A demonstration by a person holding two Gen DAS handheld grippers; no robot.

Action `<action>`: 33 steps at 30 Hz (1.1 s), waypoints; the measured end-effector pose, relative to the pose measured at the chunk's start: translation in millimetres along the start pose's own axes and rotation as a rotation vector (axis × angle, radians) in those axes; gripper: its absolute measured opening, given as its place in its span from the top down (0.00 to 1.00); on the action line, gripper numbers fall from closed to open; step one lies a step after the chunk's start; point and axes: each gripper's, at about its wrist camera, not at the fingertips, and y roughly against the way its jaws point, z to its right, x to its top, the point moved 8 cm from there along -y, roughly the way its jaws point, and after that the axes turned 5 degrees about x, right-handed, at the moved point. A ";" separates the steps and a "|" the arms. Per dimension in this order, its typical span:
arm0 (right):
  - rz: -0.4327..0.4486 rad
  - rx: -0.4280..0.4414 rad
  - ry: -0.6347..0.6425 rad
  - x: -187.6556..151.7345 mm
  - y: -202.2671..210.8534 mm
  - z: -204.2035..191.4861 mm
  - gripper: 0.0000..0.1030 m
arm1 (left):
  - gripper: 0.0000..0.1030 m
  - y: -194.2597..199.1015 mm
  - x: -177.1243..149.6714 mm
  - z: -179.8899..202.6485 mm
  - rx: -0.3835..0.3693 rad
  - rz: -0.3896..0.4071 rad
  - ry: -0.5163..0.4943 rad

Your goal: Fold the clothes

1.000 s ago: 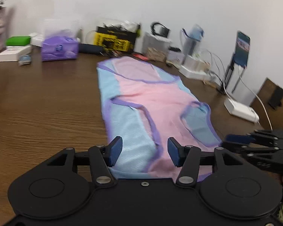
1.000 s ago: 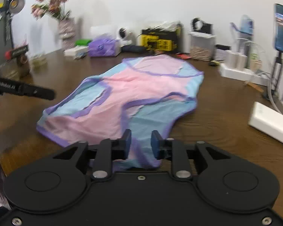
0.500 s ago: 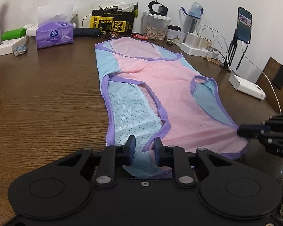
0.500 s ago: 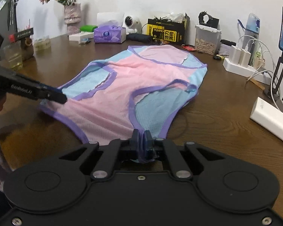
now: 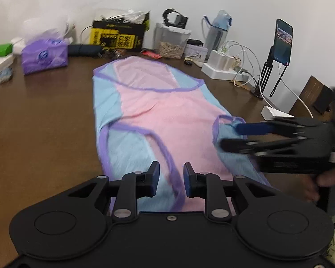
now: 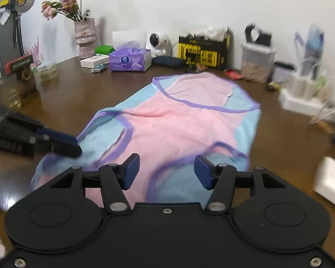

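Note:
A pink and light-blue sleeveless garment (image 5: 167,116) with purple trim lies flat along the brown table (image 5: 44,122). My left gripper (image 5: 172,178) hovers over its near left part. The jaws stand a narrow gap apart, with the purple armhole trim lying in that gap and neither pad pressing on it. In the right wrist view the left gripper (image 6: 77,145) reaches in over the cloth (image 6: 189,122). My right gripper (image 6: 166,172) is over the near right part, its jaws opening wide, with cloth below them. The left wrist view shows the right gripper (image 5: 229,135) straddling the right armhole.
Along the far wall stand a purple tissue box (image 5: 44,55), a yellow-black box (image 5: 118,35), a clear tub (image 5: 172,42), a water bottle (image 5: 216,33), a power strip with cables (image 5: 223,67) and a phone on a stand (image 5: 283,42). A flower vase (image 6: 86,38) is far left, a white box (image 6: 330,183) near right.
The right jaws were shut on the near hem half a second ago and now stand wide apart. Both grippers have moved forward over the garment. The left jaws narrowed earlier and stayed so.

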 end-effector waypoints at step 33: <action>-0.047 -0.084 0.040 5.8 -25.9 53.7 0.95 | 0.82 -76.0 41.6 -35.0 0.170 -0.041 -0.045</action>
